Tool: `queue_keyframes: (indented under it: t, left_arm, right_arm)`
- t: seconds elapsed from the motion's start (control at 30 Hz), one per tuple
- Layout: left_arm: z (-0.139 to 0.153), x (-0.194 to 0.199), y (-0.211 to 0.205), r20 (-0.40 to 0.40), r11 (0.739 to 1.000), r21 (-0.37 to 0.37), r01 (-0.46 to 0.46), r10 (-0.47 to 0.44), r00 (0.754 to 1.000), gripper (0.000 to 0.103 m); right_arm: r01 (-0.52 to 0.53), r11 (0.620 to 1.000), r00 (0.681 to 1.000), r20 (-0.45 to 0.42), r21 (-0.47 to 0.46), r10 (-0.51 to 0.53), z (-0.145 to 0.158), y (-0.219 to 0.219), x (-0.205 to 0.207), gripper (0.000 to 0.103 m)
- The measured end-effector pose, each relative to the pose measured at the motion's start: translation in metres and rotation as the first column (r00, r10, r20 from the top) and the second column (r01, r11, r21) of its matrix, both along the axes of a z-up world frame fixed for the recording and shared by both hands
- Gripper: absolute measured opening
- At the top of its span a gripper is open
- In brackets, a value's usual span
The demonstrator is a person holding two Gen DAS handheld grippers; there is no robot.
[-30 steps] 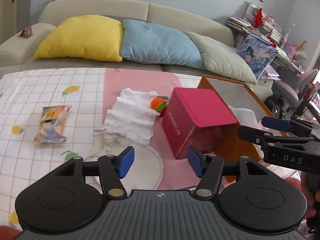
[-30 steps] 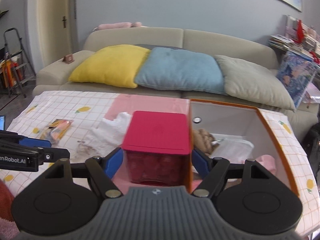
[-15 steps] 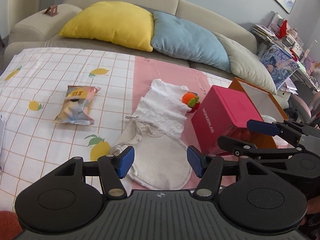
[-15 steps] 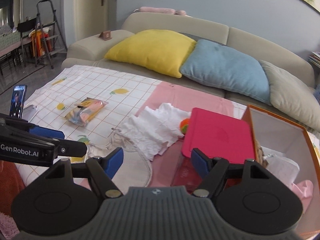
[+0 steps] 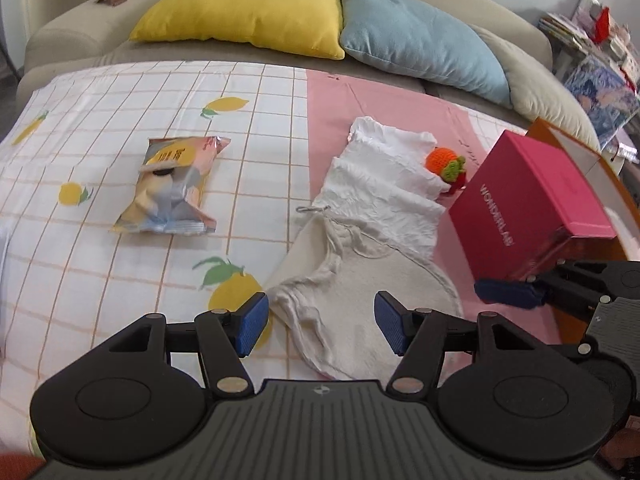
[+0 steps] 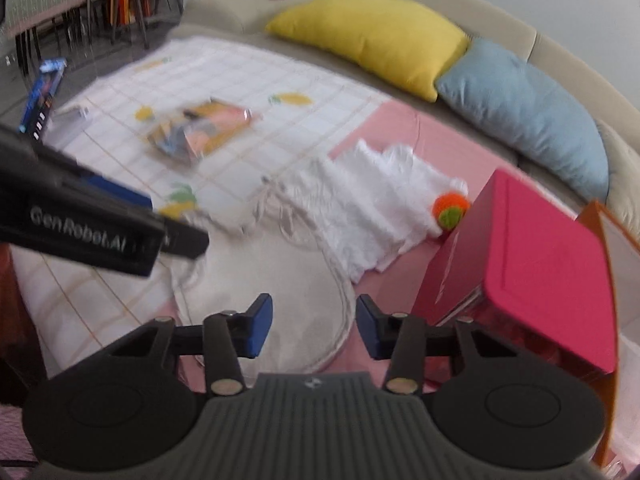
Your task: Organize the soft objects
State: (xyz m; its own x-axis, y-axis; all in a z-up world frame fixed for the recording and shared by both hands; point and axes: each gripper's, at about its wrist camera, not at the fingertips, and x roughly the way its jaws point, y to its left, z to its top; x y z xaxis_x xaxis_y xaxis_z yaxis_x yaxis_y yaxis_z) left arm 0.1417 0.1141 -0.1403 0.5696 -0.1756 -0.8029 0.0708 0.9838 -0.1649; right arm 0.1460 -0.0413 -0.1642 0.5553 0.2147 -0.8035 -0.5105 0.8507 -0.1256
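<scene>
**Both grippers low over the cream cloth, nothing held**

Left gripper [image 5: 322, 326]: jaws spread wide, nothing between the blue pads. Below the gap lies the near, bunched end of the cream cloth [image 5: 360, 304]; whether the pads touch the fabric cannot be told. Left pad sits over the lemon print on the checked sheet [image 5: 120, 128].

Right gripper [image 6: 314, 328]: jaws have just been closing and now stand partly apart, with nothing gripped. The rounded hem of the cream cloth [image 6: 280, 280] shows in the gap, underneath. This view is motion-blurred.

Task items: the cream cloth lies at the seam where the checked sheet meets the pink sheet [image 5: 384, 100]. A white crinkled cloth [image 5: 384, 184] overlaps its far end. A small orange knitted toy [image 5: 444, 160] rests at the white cloth's right edge, just beside the red box [image 5: 536, 196].

Edges and room:
- Right side tight. The red box stands near the right gripper's right finger, and the orange-edged bin [image 6: 600, 220] is right behind it.
- Left side open. Bare checked sheet runs between the cloth's left edge and the snack packet [image 5: 172, 188], which lies well apart.
- Far side: the sheet runs to the sofa, with its yellow cushion [image 5: 248, 8] and blue cushion [image 5: 420, 40].
- The two grippers are close together over the same cloth.
</scene>
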Motion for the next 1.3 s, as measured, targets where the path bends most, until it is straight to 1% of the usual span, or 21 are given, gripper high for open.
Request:
queue_keyframes:
  t: [0.03,0.1,0.13,0.2,0.33,0.47,0.53,0.57,0.67,0.73,0.77,0.8,0.83,0.87,0.93,0.97,1.0,1.1,1.27,1.3]
  left_arm:
    - [-0.003,0.004,-0.001,0.006,1.000,0.015,0.011,-0.011,1.000,0.072]
    - [-0.011,0.012,-0.002,0.005,0.999,0.039,0.019,-0.019,1.000,0.074]
    - [-0.016,0.016,-0.001,-0.007,0.999,0.048,0.018,-0.018,1.000,0.074]
    - [-0.026,0.023,0.001,-0.031,0.999,0.041,0.010,-0.009,0.999,0.074]
    - [-0.037,0.026,0.004,-0.054,1.000,-0.005,0.005,-0.006,0.999,0.075]
    - [-0.039,0.026,0.002,-0.062,0.998,-0.053,0.026,-0.030,0.998,0.075]
    - [-0.038,0.025,-0.001,-0.072,0.993,-0.103,0.049,-0.057,0.996,0.070]
    - [-0.038,0.025,-0.003,-0.078,0.990,-0.125,0.061,-0.071,0.994,0.066]
    - [-0.038,0.024,-0.016,-0.094,0.981,-0.160,0.111,-0.127,0.987,0.056]
    - [-0.039,0.024,-0.025,-0.108,0.971,-0.200,0.132,-0.156,0.982,0.043]
    - [-0.039,0.024,-0.028,-0.111,0.973,-0.195,0.124,-0.148,0.983,0.038]
    - [-0.039,0.023,-0.029,-0.109,0.977,-0.179,0.121,-0.141,0.984,0.031]
    - [-0.039,0.023,-0.030,-0.107,0.981,-0.155,0.117,-0.135,0.985,0.028]
    - [-0.039,0.022,-0.030,-0.107,0.981,-0.155,0.112,-0.130,0.986,0.026]
    - [-0.038,0.021,-0.024,-0.107,0.983,-0.167,0.080,-0.098,0.989,0.019]
    - [-0.036,0.020,-0.022,-0.104,0.986,-0.155,0.066,-0.083,0.991,0.013]
    - [-0.034,0.018,-0.019,-0.099,0.988,-0.146,0.053,-0.068,0.993,0.013]
    - [-0.024,0.013,-0.006,-0.077,0.985,-0.169,0.016,-0.029,0.997,0.012]
    - [-0.005,0.005,0.008,-0.023,0.987,-0.157,-0.041,0.038,0.999,0.012]
    - [0.000,0.003,0.010,-0.007,0.988,-0.144,-0.048,0.048,0.999,0.012]
  right_arm:
    - [0.006,1.000,1.000,-0.019,-0.008,-0.006,-0.005,0.001,0.003,0.034]
    - [0.006,1.000,0.999,-0.050,-0.020,-0.007,-0.014,0.003,0.009,0.022]
    - [0.005,1.000,0.998,-0.059,-0.025,-0.007,-0.018,0.004,0.011,0.021]
    - [0.009,1.000,0.997,-0.075,-0.030,-0.012,-0.024,0.006,0.014,0.021]
    - [0.016,1.000,0.996,-0.083,-0.010,-0.017,-0.024,0.006,0.016,0.021]
    - [0.014,1.000,0.996,-0.091,0.000,-0.014,-0.025,0.006,0.017,0.021]
    - [0.013,1.000,0.996,-0.089,0.006,-0.012,-0.026,0.006,0.017,0.021]
    - [0.012,1.000,0.996,-0.088,0.009,-0.011,-0.026,0.005,0.017,0.021]
    - [0.007,1.000,0.996,-0.091,0.017,-0.005,-0.026,0.004,0.018,0.021]
    - [0.002,1.000,0.996,-0.091,0.020,0.000,-0.026,0.004,0.018,0.020]
    - [-0.002,1.000,0.996,-0.090,0.020,0.003,-0.026,0.004,0.018,0.020]
    - [-0.006,1.000,0.996,-0.086,0.018,0.008,-0.026,0.004,0.017,0.020]
    - [-0.009,1.000,0.996,-0.084,0.017,0.010,-0.026,0.004,0.017,0.020]
    - [-0.009,1.000,0.996,-0.085,0.017,0.010,-0.026,0.004,0.017,0.020]
    - [-0.011,1.000,0.996,-0.088,0.016,0.012,-0.026,0.004,0.018,0.020]
    - [-0.015,1.000,0.996,-0.088,0.011,0.016,-0.026,0.005,0.018,0.020]
    - [-0.021,1.000,0.996,-0.086,0.005,0.021,-0.025,0.006,0.017,0.020]
    - [-0.028,1.000,0.997,-0.078,-0.009,0.027,-0.021,0.006,0.014,0.020]
    - [-0.050,0.999,0.998,-0.034,0.016,0.051,-0.005,0.008,0.011,0.021]
    - [-0.059,0.998,0.998,-0.018,0.013,0.059,-0.002,0.009,0.011,0.023]
